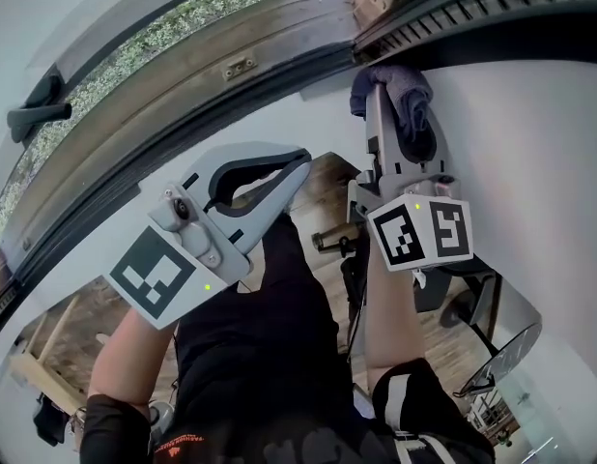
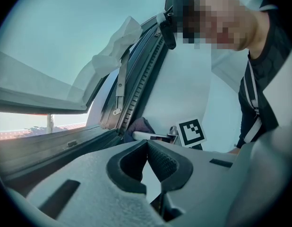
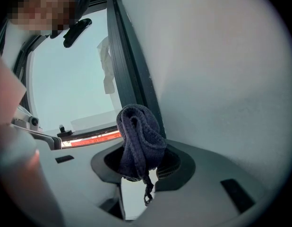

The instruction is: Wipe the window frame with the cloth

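My right gripper [image 1: 399, 112] is shut on a bunched dark blue cloth [image 1: 393, 90], [image 3: 139, 141]. It holds the cloth up against the corner where the dark window frame [image 1: 279, 66], [image 3: 132, 74] meets the white wall. The cloth bulges out past the jaws, and a loop dangles below them. My left gripper [image 1: 297, 162], [image 2: 147, 144] hangs lower and to the left, away from the frame. Its jaw tips meet with nothing between them. The left gripper view also shows the cloth [image 2: 142, 125] at the frame's bottom corner.
A dark window handle [image 1: 36, 112] and a small metal latch plate [image 1: 239, 66] sit on the frame. The open sash [image 2: 37, 96] has a metal stay arm [image 2: 121, 82] and torn white film [image 2: 115, 51]. A white wall [image 1: 540, 133] borders the right. The person's body is just below.
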A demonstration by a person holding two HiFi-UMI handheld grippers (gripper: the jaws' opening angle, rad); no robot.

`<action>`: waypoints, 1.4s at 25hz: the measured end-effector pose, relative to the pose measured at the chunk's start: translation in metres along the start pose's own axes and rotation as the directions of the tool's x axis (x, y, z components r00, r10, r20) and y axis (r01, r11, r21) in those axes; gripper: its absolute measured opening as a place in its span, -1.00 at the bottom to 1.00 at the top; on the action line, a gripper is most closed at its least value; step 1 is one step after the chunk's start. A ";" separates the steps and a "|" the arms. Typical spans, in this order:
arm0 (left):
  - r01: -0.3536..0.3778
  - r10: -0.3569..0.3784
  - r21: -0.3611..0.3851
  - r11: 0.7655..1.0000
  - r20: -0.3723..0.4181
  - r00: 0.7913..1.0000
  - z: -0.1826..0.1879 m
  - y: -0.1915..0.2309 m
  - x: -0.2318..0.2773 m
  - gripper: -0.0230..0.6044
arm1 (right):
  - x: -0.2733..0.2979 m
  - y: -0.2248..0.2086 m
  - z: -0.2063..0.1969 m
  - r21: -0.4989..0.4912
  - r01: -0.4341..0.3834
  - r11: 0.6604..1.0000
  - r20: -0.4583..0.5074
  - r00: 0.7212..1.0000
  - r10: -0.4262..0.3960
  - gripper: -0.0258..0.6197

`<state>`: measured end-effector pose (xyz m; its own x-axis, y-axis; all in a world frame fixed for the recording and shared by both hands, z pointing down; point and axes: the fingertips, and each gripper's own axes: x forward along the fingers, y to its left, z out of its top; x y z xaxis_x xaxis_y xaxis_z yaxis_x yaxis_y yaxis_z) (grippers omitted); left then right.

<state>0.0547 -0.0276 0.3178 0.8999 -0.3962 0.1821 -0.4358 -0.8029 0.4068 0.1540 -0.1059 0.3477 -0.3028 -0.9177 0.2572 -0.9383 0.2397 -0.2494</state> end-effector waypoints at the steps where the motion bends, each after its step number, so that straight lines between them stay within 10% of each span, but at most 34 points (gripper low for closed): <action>1: -0.001 0.001 -0.003 1.000 0.001 1.000 -0.001 0.000 0.000 -0.86 | 0.000 -0.001 -0.002 0.001 0.001 1.000 -0.003 1.000 -0.001 -0.53; 35: -0.068 0.069 -0.049 0.996 0.004 0.998 -0.035 0.001 -0.056 -0.86 | 0.007 0.059 -0.050 0.114 -0.092 0.989 -0.053 0.994 0.098 -0.54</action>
<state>0.0043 0.0093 0.3396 0.8679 -0.4522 0.2057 -0.4949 -0.7513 0.4367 0.0879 -0.0824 0.3819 -0.4019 -0.8716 0.2808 -0.8813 0.2849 -0.3771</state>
